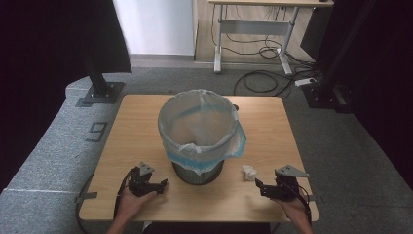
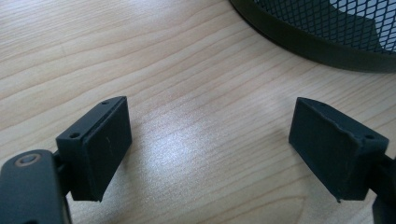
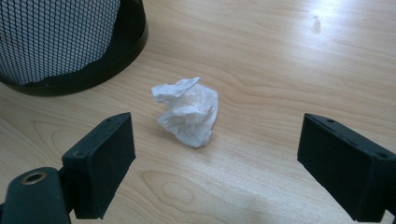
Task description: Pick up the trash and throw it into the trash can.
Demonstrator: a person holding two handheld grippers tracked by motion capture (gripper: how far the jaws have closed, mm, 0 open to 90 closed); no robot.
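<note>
Just ahead of the right gripper (image 3: 215,154), fingers spread, lies the crumpled tissue (image 3: 188,112); left gripper (image 2: 210,144), equally spread, sits farther off.

Wooden table (image 1: 136,126): lined mesh bin (image 1: 198,134), crumpled tissue (image 1: 249,171).

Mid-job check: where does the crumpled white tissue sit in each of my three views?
High view: crumpled tissue lies on the table, lower right of the lined bin, just ahead of the right gripper.
Right gripper view: tissue at centre, ahead of the open jaws, untouched.
Left gripper view: not in it; open jaws over bare wood.
Shared landmark: the black mesh waste bin.
</note>
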